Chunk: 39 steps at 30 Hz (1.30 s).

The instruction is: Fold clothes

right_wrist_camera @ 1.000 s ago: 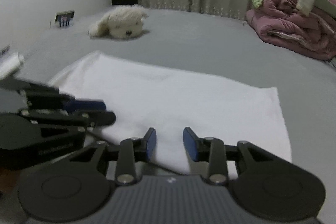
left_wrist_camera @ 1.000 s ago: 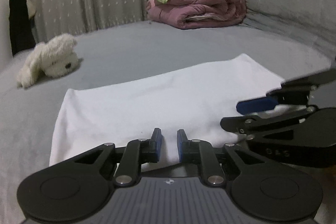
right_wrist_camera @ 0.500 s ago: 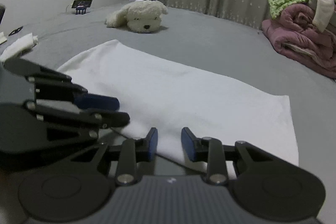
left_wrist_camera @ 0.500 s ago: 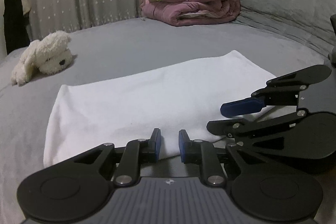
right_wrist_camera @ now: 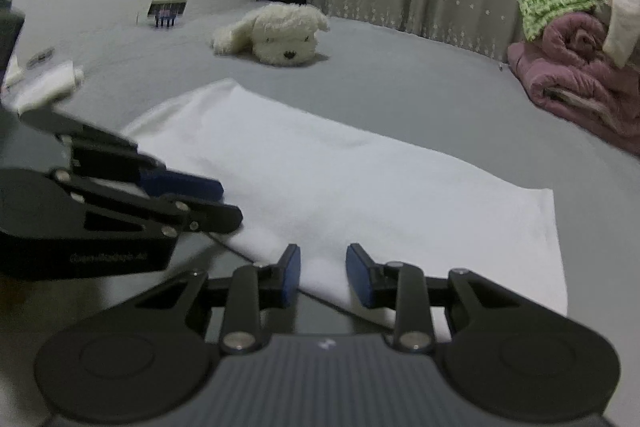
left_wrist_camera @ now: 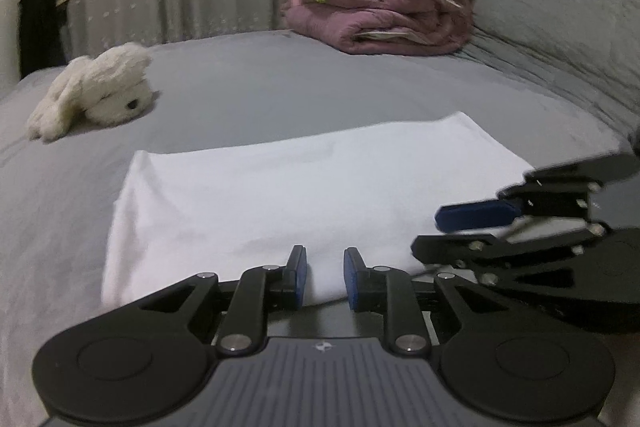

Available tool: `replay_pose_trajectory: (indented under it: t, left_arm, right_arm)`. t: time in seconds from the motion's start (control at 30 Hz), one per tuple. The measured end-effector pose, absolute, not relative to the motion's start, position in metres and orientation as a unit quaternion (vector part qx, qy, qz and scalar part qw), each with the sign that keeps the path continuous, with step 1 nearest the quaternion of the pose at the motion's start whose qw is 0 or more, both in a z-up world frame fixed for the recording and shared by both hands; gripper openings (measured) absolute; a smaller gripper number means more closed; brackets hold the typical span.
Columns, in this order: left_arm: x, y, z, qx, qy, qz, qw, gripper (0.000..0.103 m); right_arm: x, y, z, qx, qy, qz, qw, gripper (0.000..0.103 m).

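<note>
Left gripper [left_wrist_camera: 325,277] level at the near edge of the bed [left_wrist_camera: 280,83], jaws apart over the hem of the white cloth [left_wrist_camera: 304,187]. Cloth lies flat, folded, mid-bed. Right gripper [right_wrist_camera: 322,275] beside it, angled toward the left one, jaws apart, straddling the same hem.

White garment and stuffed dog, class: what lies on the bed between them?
Only bare grey bedsheet separates the white garment from the stuffed dog; both wrist views show this.
</note>
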<state>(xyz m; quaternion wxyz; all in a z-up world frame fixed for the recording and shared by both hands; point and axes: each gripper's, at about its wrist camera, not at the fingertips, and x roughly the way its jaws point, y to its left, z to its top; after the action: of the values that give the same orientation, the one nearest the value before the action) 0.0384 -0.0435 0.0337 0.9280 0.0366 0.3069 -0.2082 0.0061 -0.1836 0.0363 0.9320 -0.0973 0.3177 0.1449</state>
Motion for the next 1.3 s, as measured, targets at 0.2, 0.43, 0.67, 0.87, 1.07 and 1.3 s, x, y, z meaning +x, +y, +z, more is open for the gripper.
replay_pose_trajectory:
  t: [0.2,0.43,0.67,0.87,1.07,1.3]
  left_arm:
    - [0.041,-0.042,0.026,0.050,0.306,-0.177,0.934,0.022]
    - [0.041,-0.041,0.029,0.063,0.306,-0.166,0.935,0.022]
    - [0.044,-0.015,0.030,0.031,0.306,-0.130,0.943,0.019]
    - [0.044,0.006,0.034,0.017,0.311,-0.085,0.946,0.019]
    - [0.047,0.020,0.032,0.006,0.316,-0.071,0.946,0.019]
    - [0.045,0.017,0.029,0.034,0.313,-0.074,0.946,0.019]
  right_arm:
    - [0.003,-0.176,0.030,-0.099,0.318,0.154,0.930,0.027]
    - [0.004,-0.175,0.031,-0.102,0.322,0.151,0.929,0.027]
    - [0.007,-0.191,0.037,-0.091,0.334,0.131,0.929,0.027]
    - [0.007,-0.204,0.040,-0.090,0.344,0.110,0.928,0.028]
    - [0.005,-0.209,0.042,-0.091,0.353,0.099,0.926,0.028]
    - [0.010,-0.244,0.045,-0.024,0.375,0.068,0.924,0.029]
